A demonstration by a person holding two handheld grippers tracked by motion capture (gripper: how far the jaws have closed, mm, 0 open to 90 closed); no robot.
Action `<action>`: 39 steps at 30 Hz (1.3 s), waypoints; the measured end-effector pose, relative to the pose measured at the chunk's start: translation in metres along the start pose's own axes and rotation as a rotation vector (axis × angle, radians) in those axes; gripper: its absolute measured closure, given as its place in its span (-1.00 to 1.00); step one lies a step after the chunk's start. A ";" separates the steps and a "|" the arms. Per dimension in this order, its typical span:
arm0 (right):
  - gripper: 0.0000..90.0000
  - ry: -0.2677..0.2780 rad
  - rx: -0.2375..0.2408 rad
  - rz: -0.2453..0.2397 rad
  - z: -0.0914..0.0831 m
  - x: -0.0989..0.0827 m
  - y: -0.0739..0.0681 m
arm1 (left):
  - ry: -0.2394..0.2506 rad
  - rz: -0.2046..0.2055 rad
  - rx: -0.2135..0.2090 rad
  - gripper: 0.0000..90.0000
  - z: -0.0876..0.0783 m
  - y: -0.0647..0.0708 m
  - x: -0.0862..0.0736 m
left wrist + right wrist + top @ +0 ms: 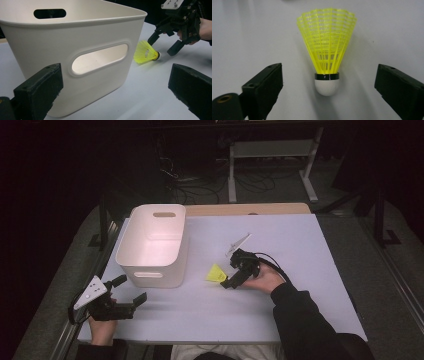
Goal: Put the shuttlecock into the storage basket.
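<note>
At far left, near the table's front edge: left gripper point(131, 291), black, two-jawed, topped by a grey three-cornered plate, held low in a hand, jaws spread wide and empty, aimed at the near wall of the bin. Apparently parked out of the way, leaving the work to the other hand.

Just beyond it: white plastic storage bin point(152, 245) with rounded corners and slotted handles, upright and empty on the pale lilac tabletop point(300, 240), open mouth up, seemingly the likely destination for whatever gets picked.

Right of the bin, just beside its front corner but apart from it: yellow plastic mesh shuttlecock point(327, 51) with a white rounded cork and a black band, lying on its side, skirt toward the bin, cork toward the reaching hand.

Rightmost: right gripper point(328, 86), also black, lowered to the surface, cork centred between its jaws. Jaws wide, clear gaps on both sides, pads not touching; nothing gripped yet. Approach lined up on the cork end, presumably because the firm cork offers a surer hold than the springy skirt.
</note>
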State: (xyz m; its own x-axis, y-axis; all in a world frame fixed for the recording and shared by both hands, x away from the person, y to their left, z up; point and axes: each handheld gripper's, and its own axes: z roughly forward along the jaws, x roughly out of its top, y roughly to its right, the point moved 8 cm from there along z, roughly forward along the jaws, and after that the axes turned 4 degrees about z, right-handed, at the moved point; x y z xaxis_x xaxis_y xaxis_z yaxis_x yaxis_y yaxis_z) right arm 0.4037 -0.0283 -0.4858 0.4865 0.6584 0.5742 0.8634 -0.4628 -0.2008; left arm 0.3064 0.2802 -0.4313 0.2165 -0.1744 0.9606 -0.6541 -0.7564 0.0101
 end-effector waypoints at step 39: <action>0.38 -0.064 0.020 -0.026 0.010 -0.009 0.001 | 0.000 0.000 -0.001 -1.00 0.000 0.000 0.000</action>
State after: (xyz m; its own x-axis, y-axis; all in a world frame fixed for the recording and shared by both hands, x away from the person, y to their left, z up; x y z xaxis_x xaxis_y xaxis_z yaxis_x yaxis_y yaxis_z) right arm 0.4014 -0.0286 -0.4988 0.4711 0.7067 0.5279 0.8779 -0.4336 -0.2030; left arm 0.3064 0.2801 -0.4313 0.2166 -0.1743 0.9606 -0.6548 -0.7557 0.0105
